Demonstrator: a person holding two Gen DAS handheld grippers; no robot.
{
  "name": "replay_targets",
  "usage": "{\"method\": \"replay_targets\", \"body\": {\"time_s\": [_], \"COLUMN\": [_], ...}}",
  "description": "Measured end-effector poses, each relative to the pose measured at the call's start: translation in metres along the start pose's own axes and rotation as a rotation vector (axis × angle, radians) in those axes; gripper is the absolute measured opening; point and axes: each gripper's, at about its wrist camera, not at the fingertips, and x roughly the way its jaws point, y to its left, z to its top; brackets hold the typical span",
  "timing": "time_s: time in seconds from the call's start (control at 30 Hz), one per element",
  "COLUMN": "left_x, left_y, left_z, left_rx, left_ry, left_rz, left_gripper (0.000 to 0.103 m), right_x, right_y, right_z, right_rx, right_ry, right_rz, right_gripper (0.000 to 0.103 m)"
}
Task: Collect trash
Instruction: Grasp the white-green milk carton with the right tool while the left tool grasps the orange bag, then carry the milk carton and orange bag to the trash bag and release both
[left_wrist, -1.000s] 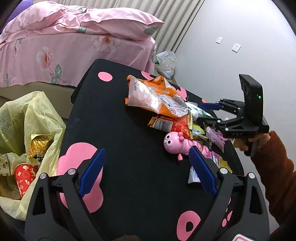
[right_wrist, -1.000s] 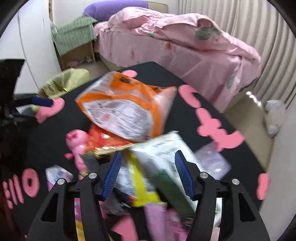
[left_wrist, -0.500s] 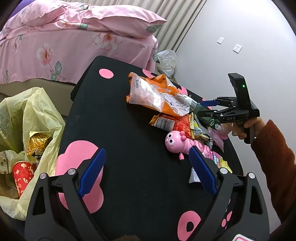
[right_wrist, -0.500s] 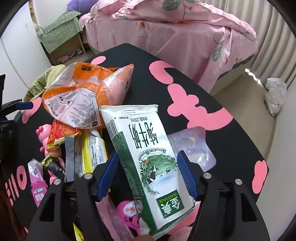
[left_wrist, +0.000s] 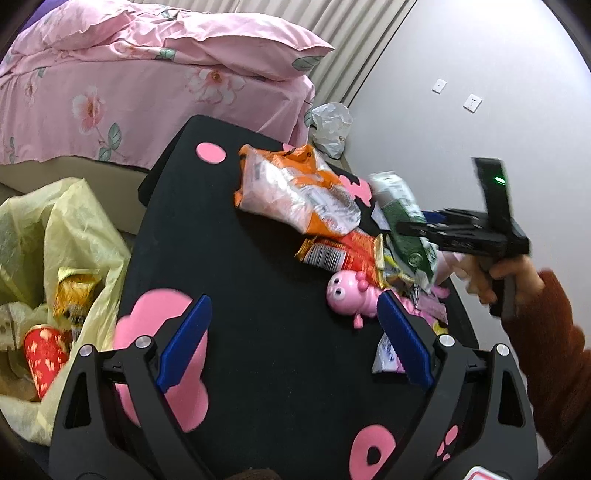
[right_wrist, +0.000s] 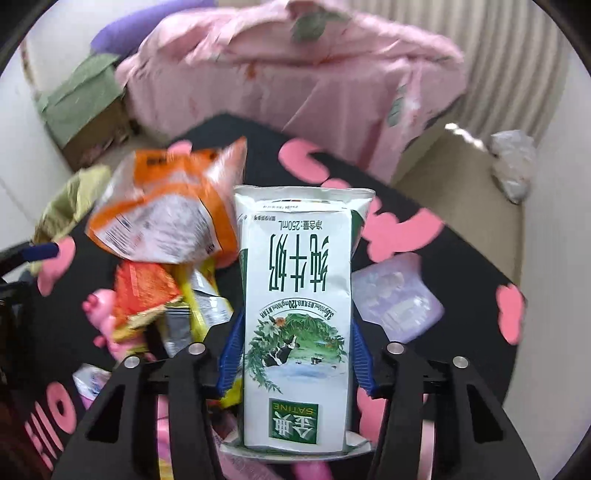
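My right gripper is shut on a white and green milk carton and holds it above the black table. The carton and right gripper also show in the left wrist view, at the table's right side. My left gripper is open and empty above the near part of the table. An orange snack bag, a red wrapper and several smaller wrappers lie in a pile. A yellow trash bag hangs open at the left with wrappers inside.
A pink caterpillar toy lies beside the wrappers. A clear plastic blister pack lies on the table to the right of the carton. A pink bed stands behind the table. A crumpled white bag sits on the floor.
My right gripper has closed on the milk carton and lifted it off the pile, turning it upright in the jaws. My left gripper has stayed open and nearly still.
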Motion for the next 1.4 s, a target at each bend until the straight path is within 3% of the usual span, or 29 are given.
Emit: {"method": "replay_targets", "body": {"time_s": [0.13,0.3,0.4,0.43,0.47,0.53,0.63,0.77,0.97,1.07,1.4], "left_x": [0.011,0.046,0.071,0.078,0.081,0.074,0.050,0.010,-0.032,-0.043,-0.044], "left_y": [-0.008,-0.001,0.008,0.012,0.014,0.017,0.011,0.006,-0.004,-0.003,-0.001], "left_z": [0.030,0.077,0.090,0.090,0.088,0.081,0.068,0.042,0.000,-0.019,-0.040], "left_rx": [0.043,-0.025,-0.090,-0.113,-0.132,-0.160,-0.119,-0.100,-0.030,-0.031,-0.002], "left_ry": [-0.035,-0.025,0.031,0.062,0.085,0.089,0.066,0.046,0.030,0.032,0.066], "left_rz": [0.021,0.065,0.107,0.102,0.092,0.053,0.037,-0.011,0.014,0.042,0.079], "left_gripper": [0.085,0.072,0.056,0.044,0.038,0.038,0.032,0.030,0.030,0.030,0.030], "right_x": [-0.045,-0.086,-0.093,-0.093,-0.094,-0.097,-0.096,-0.081,-0.067,-0.060,-0.040], "right_y": [0.009,0.025,0.036,0.038,0.040,0.046,0.057,0.067,0.084,0.093,0.101], "right_z": [-0.017,-0.042,-0.055,-0.059,-0.063,-0.077,-0.095,-0.117,-0.134,-0.132,-0.101], "right_rx": [0.079,0.129,0.138,0.154,0.177,0.219,0.245,0.306,0.298,0.249,0.166], "right_ry": [-0.121,-0.214,-0.221,-0.223,-0.221,-0.223,-0.210,-0.155,-0.097,-0.065,0.021], "right_rz": [-0.004,-0.042,-0.070,-0.065,-0.047,-0.011,-0.025,0.035,0.037,0.028,-0.020], "right_gripper": [0.047,0.047,0.047,0.047,0.047,0.047,0.047,0.047,0.049,0.060,0.060]}}
